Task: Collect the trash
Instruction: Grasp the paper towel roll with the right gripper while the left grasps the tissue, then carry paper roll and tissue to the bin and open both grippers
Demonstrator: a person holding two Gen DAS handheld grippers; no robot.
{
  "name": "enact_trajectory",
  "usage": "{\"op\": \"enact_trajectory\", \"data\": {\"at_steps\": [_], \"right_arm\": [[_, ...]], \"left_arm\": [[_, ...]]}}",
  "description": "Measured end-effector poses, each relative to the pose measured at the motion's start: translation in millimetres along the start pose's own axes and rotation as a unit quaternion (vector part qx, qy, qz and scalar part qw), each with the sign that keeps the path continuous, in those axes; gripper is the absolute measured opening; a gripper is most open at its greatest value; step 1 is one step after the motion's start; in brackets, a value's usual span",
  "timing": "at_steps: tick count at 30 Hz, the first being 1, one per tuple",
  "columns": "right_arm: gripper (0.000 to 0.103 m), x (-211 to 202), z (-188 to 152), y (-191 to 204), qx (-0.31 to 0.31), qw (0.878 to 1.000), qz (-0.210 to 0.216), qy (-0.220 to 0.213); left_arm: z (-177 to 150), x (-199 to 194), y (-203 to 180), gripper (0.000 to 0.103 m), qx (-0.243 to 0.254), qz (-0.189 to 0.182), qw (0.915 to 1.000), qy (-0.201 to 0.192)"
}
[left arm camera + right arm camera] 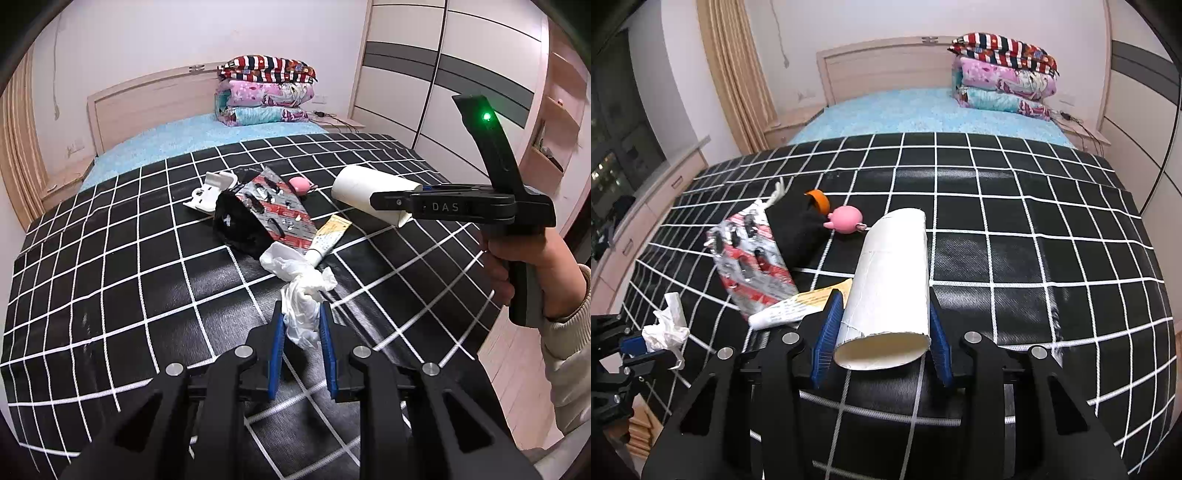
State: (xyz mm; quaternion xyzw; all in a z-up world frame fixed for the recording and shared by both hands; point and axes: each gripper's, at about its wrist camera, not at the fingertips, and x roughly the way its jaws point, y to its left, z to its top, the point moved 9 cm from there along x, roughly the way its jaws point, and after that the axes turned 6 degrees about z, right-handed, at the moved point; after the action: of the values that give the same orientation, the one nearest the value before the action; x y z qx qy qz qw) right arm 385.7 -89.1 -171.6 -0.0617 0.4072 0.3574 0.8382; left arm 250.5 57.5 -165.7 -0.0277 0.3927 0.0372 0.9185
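Both my tools are loaded over the black grid-patterned bed cover (pixel 1015 229): the left tool (pixel 301 325) pinches a crumpled white tissue (pixel 301 302) between its blue pads, while the right tool (pixel 882 325) is pressed against the sides of a white cardboard tube (pixel 894 273). The tube's long axis runs straight ahead along the right tool's fingers, open end toward me. The remaining clutter, a red-and-silver wrapper (pixel 277 210) and a squeezed tube of cream (pixel 330 236), lies just beyond the tissue, ahead and nearer the left tool. I judge both catches ready to carry off; no bin is in view.
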Motion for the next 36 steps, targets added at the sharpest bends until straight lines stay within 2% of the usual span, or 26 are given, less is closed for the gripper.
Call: {"op": "enact_trajectory", "data": {"at_steps": [11, 18, 27, 36], "right_arm": [[0.043, -43, -8, 24, -0.017, 0.999, 0.017, -0.033], [0.043, -74, -27, 43, -0.032, 0.998, 0.034, -0.046], [0.043, -114, -56, 69, -0.061, 0.995, 0.056, -0.059], [0.043, -136, -89, 88, -0.066, 0.993, 0.080, -0.054]], "left_arm": [[-3, -39, -14, 0.018, 0.008, 0.006, 0.9996, -0.025], [-13, -63, -27, 0.018, 0.012, 0.002, 0.9992, -0.037], [-36, -87, -45, 0.018, 0.020, 0.003, 0.9989, -0.042], [-73, -102, -69, 0.018, 0.013, -0.028, 0.9988, -0.037]]}}
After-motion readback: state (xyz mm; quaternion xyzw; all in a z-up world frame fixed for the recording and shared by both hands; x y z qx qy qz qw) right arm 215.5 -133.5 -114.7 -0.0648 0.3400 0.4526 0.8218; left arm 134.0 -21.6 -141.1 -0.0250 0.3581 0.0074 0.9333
